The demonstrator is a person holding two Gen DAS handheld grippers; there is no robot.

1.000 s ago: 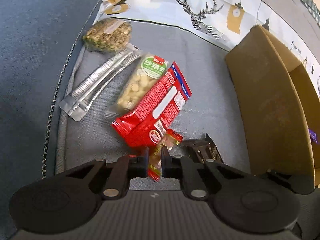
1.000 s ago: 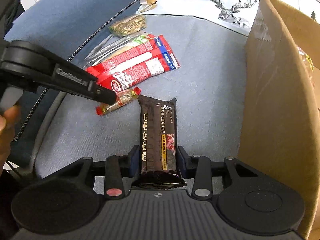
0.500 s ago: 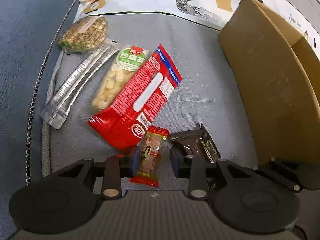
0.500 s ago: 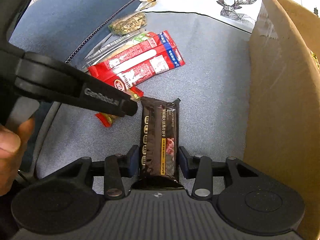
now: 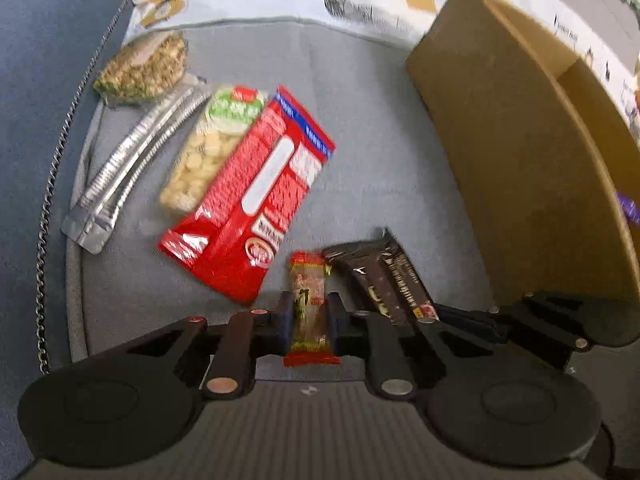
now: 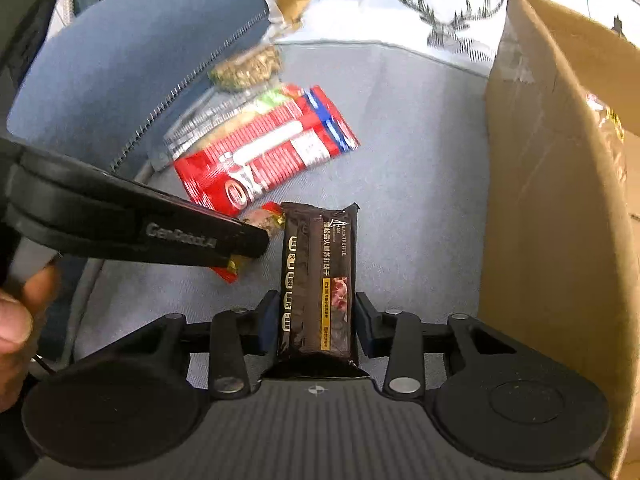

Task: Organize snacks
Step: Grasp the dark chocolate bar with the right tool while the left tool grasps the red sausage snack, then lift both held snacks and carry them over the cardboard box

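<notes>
As the left gripper [image 5: 307, 316] closed its jaws on the small red candy bar [image 5: 309, 304], low in the frame, the bar's long axis ran straight along the fingers. The right gripper [image 6: 316, 322] held the dark cracker pack [image 6: 318, 280] likewise, beside the cardboard box [image 6: 560, 220] at right.

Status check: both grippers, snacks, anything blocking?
Left gripper closing on small candy. Right gripper astride dark cracker pack. Box alongside, nothing blocking.

Grey-blue upholstered cushion [image 5: 380, 152], deer-print cloth [image 6: 400, 12]

Even, soft indoor light; slight motion blur, strong fisheye bending at edges.
</notes>
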